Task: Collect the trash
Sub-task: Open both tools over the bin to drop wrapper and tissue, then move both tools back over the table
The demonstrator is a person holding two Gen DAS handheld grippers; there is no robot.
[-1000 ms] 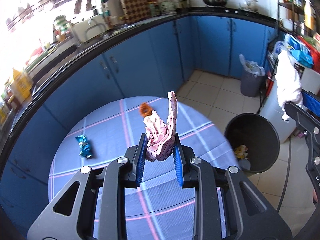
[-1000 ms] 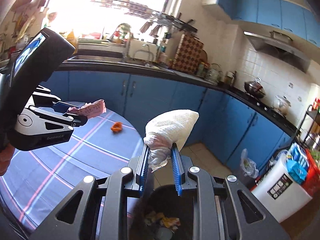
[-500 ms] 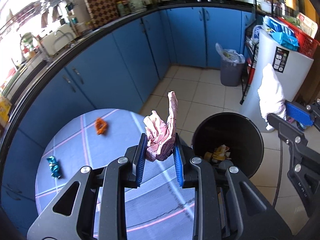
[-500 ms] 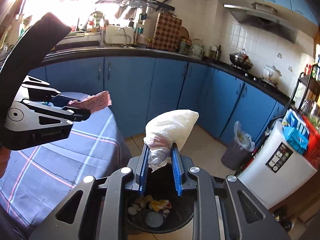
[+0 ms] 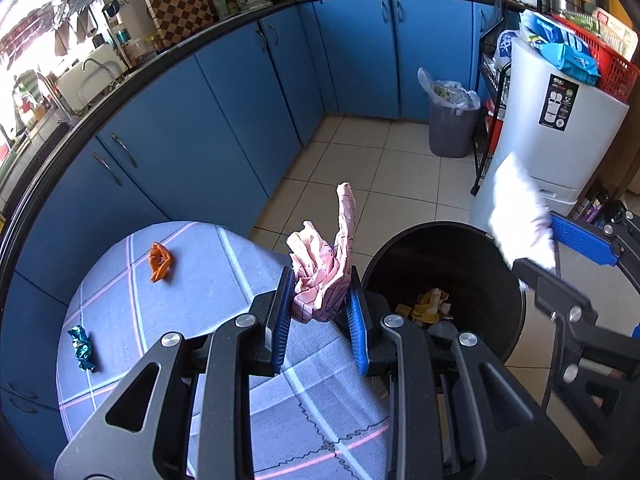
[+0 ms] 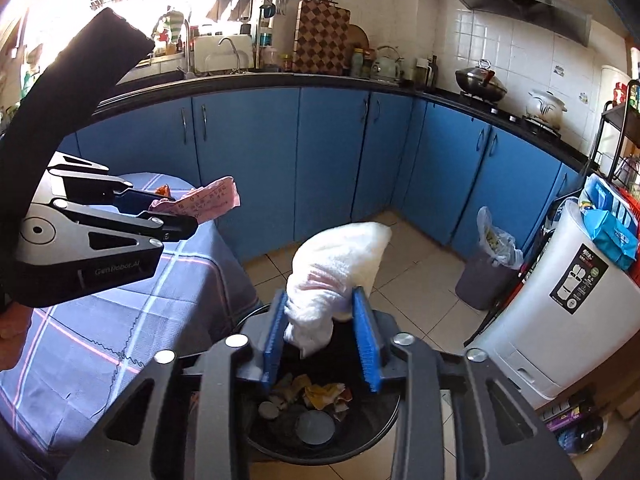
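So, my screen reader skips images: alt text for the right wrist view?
Right gripper, jaws just opening, lets a white tissue wad slip toward the black trash bin below. At left, the left gripper holds pink crumpled paper.

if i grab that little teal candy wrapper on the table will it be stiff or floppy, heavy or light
Probably light and floppy: the teal wrapper looks like thin crinkled foil with twisted ends, lying flat on the tablecloth. It likely crushes rather than resists, much as the pink paper crumples in the left gripper. The shiny foil may slip.
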